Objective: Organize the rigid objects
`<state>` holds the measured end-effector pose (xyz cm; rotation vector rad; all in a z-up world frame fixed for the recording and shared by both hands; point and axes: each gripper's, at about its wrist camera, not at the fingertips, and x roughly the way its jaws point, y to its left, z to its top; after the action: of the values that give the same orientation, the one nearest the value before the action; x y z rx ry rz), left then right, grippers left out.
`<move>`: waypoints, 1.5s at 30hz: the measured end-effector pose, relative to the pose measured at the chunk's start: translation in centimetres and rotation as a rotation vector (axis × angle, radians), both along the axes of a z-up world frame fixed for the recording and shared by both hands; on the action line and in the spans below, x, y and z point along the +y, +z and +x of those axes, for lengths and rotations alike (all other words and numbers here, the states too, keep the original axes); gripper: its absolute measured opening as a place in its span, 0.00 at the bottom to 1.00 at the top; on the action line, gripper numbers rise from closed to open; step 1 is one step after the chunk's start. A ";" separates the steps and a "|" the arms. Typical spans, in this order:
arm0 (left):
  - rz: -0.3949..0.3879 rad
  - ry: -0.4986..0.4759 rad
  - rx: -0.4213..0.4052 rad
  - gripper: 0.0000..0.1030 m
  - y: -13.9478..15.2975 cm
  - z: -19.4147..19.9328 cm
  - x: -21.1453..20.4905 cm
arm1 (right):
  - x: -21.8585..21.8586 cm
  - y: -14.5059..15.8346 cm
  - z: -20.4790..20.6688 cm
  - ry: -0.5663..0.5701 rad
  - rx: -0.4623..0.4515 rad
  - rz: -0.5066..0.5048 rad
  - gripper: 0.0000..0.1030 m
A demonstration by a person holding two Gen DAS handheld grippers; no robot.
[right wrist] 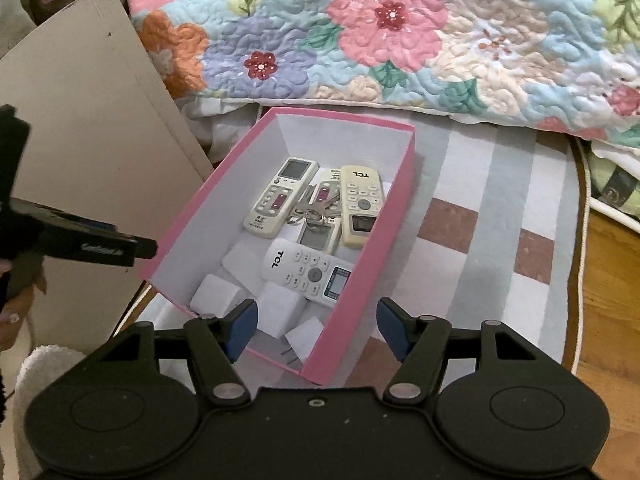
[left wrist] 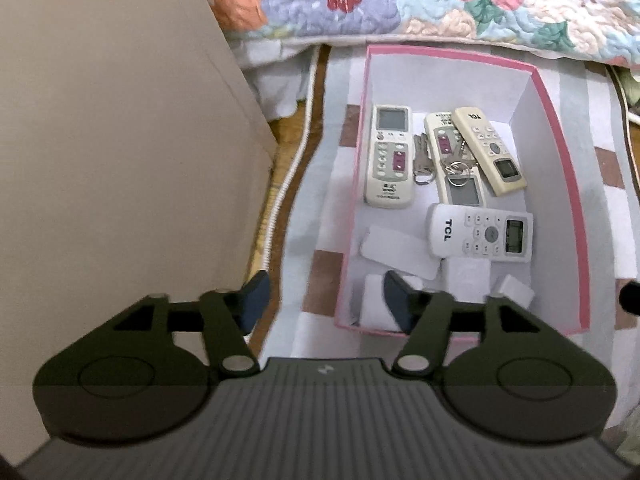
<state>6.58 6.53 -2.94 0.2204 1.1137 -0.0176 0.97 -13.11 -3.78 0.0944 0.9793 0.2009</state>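
The pink box (right wrist: pixel 352 312) sits on a striped mat (right wrist: pixel 500 240), near the edge that meets the flowered quilt (right wrist: pixel 360 40), with a beige board (left wrist: pixel 120 120) leaning just beside it. Inside lie four remotes: a white TCL remote (left wrist: pixel 480 236) crosswise toward the near end, a cream TCL remote (left wrist: pixel 490 152) tilted over a third one (left wrist: pixel 452 160), and a grey-white remote (left wrist: pixel 390 156) along the far-left wall, with a bunch of keys (left wrist: pixel 424 160) between them. Small white blocks (right wrist: pixel 216 296) fill the near end; they may be chargers, though the view is too soft to be sure. The left gripper (left wrist: pixel 324 300) hovers over the box's near corner with jaws apart and empty; the right gripper (right wrist: pixel 316 328) likewise stands released, straddling the near wall with nothing pressed. The remotes should be light, stiff and smooth-shelled, best pinched across their narrow sides at mid-length; the keys are loose and likely to slip or dangle.
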 end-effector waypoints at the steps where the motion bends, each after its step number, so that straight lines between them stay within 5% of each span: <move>1: 0.008 -0.004 -0.014 0.74 0.5 -0.4 -0.1 | 0.1 0.2 -0.3 0.000 -0.004 -0.003 0.70; 8: -0.019 -0.031 -0.059 0.90 2.7 -3.0 -0.8 | 0.5 1.6 -1.9 0.006 -0.025 -0.021 0.70; 15: 0.021 -0.019 0.017 0.91 2.6 -4.1 -1.4 | 0.1 2.5 -2.9 -0.017 -0.023 -0.029 0.77; 24: -0.005 0.012 0.005 0.91 3.0 -5.4 -1.5 | -0.1 2.6 -4.3 -0.074 -0.005 -0.062 0.80; 32: -0.028 0.013 0.004 0.91 2.9 -6.0 -1.6 | -1.0 2.6 -4.2 -0.249 0.055 -0.110 0.82; 45: -0.024 -0.008 0.027 0.91 2.7 -6.7 -2.0 | -1.5 2.5 -5.2 -0.293 0.113 -0.103 0.82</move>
<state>-0.08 4.56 -0.28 0.2042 1.1390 -0.0414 -4.26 -14.59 -1.25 0.1551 1.0740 -0.1252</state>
